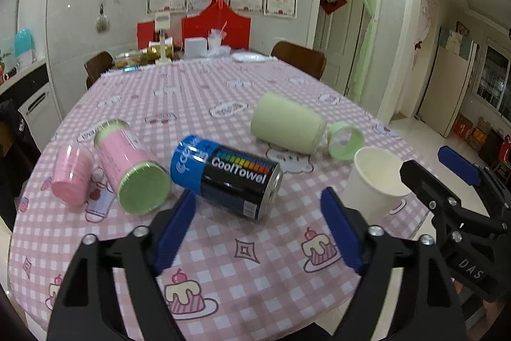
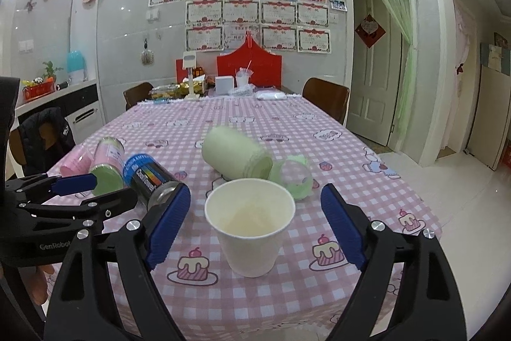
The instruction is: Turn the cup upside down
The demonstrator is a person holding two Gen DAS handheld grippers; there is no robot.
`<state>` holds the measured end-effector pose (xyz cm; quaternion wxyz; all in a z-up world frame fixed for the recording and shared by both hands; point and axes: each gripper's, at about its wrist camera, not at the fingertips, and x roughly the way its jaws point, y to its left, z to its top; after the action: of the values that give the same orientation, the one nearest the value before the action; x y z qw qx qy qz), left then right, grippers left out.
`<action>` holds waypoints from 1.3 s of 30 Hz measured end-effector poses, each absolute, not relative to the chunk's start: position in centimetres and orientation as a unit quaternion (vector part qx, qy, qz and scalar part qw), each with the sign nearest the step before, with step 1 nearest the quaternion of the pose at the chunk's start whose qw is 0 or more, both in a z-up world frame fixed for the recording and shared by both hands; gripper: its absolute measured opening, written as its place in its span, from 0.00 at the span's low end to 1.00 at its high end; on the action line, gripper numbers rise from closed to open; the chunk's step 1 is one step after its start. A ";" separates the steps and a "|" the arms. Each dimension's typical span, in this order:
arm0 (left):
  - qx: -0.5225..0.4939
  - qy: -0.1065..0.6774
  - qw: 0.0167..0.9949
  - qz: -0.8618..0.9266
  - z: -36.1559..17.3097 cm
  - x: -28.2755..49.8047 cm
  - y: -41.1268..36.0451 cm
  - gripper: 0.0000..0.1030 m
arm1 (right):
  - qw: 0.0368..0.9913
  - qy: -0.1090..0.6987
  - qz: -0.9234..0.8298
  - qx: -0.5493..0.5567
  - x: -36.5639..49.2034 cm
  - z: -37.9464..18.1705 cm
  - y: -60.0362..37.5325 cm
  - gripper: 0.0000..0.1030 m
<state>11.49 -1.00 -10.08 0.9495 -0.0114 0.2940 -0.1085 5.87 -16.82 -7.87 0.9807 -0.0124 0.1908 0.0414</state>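
handling the paper cup (image 2: 249,224) takes a gentle touch: it looks thin-walled, light and easy to crush, so close on the mid-wall just enough to hold it, not at the soft rim. it stands upright, mouth up, near the table's (image 2: 377,168) near edge, and appears empty. your right gripper (image 2: 255,224) has its jaws wide, one blue pad on each side of the cup, not touching it. your left gripper (image 1: 260,232) is wide too and holds nothing, above the cloth by the cooltowel can (image 1: 226,176). further in, that can, a pink canister (image 1: 132,165), a pink cup (image 1: 72,174) and a green tumbler (image 1: 287,125) lie on their sides.
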 end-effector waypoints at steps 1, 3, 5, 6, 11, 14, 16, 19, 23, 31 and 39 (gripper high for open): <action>-0.011 0.289 0.951 -0.108 -9.8 11.3 -1.0 0.78 | 0.982 0.187 0.039 -0.011 5.6 -7.6 -16.9 0.82; -0.012 0.281 0.954 -0.107 -9.3 11.0 -0.9 0.78 | 0.984 0.177 0.033 -0.010 5.1 -7.1 -17.1 0.85; -0.013 0.268 0.958 -0.105 -8.7 10.4 -0.8 0.78 | 0.986 0.166 0.029 -0.010 4.5 -6.5 -17.2 0.85; -0.012 0.262 0.959 -0.105 -8.4 10.1 -0.8 0.78 | 0.986 0.163 0.026 -0.010 4.3 -6.3 -17.2 0.86; -0.002 0.233 0.967 -0.102 -7.3 8.6 -1.2 0.81 | 0.989 0.144 0.026 -0.003 3.3 -5.3 -17.4 0.88; 0.000 0.216 0.971 -0.104 -6.5 7.8 -1.2 0.81 | 0.991 0.133 0.025 -0.002 2.8 -4.8 -17.5 0.88; 0.001 0.202 0.974 -0.103 -6.0 7.2 -1.2 0.81 | 0.992 0.124 0.025 -0.001 2.3 -4.5 -17.6 0.89; 0.002 0.184 0.978 -0.103 -5.4 6.5 -1.2 0.87 | 0.994 0.110 0.023 -0.002 1.9 -4.1 -17.6 0.90; 0.003 0.161 0.982 -0.103 -4.7 5.7 -1.2 0.87 | 0.995 0.098 0.021 -0.006 1.6 -3.8 -17.4 0.92; 0.016 0.142 0.985 -0.098 -4.2 5.2 -1.6 0.88 | 0.996 0.089 0.024 -0.012 1.5 -4.1 -17.2 0.92; 0.029 0.126 0.988 -0.088 -4.2 5.0 -1.9 0.88 | 0.996 0.086 0.025 -0.010 1.3 -4.3 -17.3 0.92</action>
<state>4.97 -1.93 -4.20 0.9876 0.0295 0.1262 -0.0883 1.34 -17.28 -4.26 0.9959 -0.0102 0.0864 0.0247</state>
